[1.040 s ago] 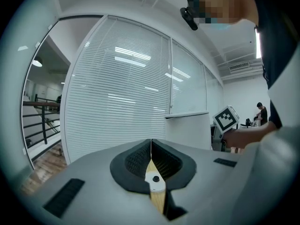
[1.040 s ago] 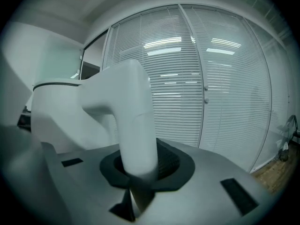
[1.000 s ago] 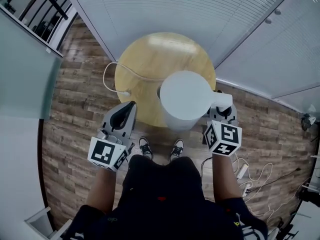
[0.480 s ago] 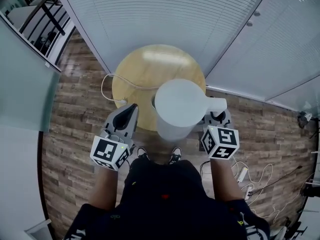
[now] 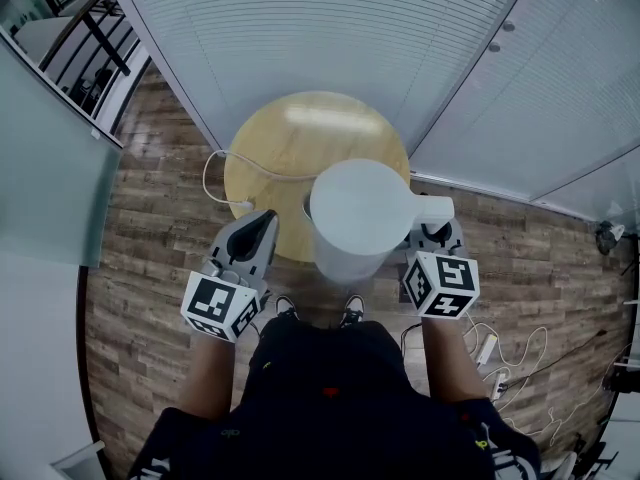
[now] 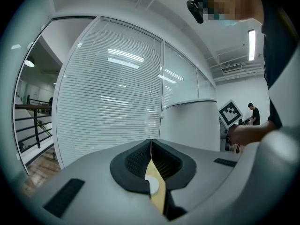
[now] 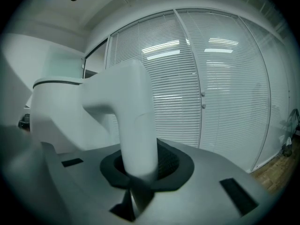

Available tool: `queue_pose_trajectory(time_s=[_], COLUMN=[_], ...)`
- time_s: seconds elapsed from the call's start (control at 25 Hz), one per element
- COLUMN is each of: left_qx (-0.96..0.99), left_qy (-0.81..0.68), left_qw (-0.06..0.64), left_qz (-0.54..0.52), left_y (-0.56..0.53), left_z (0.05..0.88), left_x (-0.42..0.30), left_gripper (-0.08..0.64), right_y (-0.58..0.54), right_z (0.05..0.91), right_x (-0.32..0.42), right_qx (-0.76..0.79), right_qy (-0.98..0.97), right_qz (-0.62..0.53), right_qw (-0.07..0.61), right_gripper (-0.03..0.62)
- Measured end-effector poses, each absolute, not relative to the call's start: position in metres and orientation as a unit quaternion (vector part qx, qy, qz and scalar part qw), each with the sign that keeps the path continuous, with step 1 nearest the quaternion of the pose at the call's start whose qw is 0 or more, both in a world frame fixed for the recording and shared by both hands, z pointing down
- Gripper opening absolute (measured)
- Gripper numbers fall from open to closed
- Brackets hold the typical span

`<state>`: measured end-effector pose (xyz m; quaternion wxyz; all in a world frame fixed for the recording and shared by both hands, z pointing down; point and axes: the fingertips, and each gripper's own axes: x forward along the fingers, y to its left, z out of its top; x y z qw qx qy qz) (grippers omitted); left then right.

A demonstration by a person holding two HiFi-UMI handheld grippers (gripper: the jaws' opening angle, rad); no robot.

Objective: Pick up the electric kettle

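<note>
Kettle (image 5: 360, 213), plain white, matte, flat-lidded, clamped in right claw (image 5: 433, 234)

The electric kettle (image 5: 362, 213) is between the left gripper (image 5: 264, 218) and right gripper (image 5: 437, 231), over the table's (image 5: 290, 138) near edge.

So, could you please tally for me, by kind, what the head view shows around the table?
Grippers: 2, the left gripper and the right gripper
Electric kettle: 1
Round wooden table: 1
White cable: 1
Shoes: 2, one and the other
Total: 7
</note>
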<state>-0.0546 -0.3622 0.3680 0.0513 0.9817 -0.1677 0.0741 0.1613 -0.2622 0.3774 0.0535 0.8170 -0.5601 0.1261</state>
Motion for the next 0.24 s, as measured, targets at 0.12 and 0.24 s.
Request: queue_pose_trajectory(time_s=[0.12,0.24], left_qx=[0.982,0.983], left_qy=[-0.166,-0.164], left_qw=[0.05,0.049], left_qz=[0.074,0.072], left_y=[-0.364,-0.3653], left_z=[0.367,0.3652], left_x=[-0.0541,-0.0541], left_gripper=[0.023,0.023], right_y=[-0.2642,-0.2658], right_z=[0.3769,0.3765], right_x=[0.1619,0.162], right_qx=[0.818,0.818], right_qy=[-0.559,-0.558], right_qz=[0.126,0.128], right_qw=[0.052,0.048], right_gripper=[0.067,0.067])
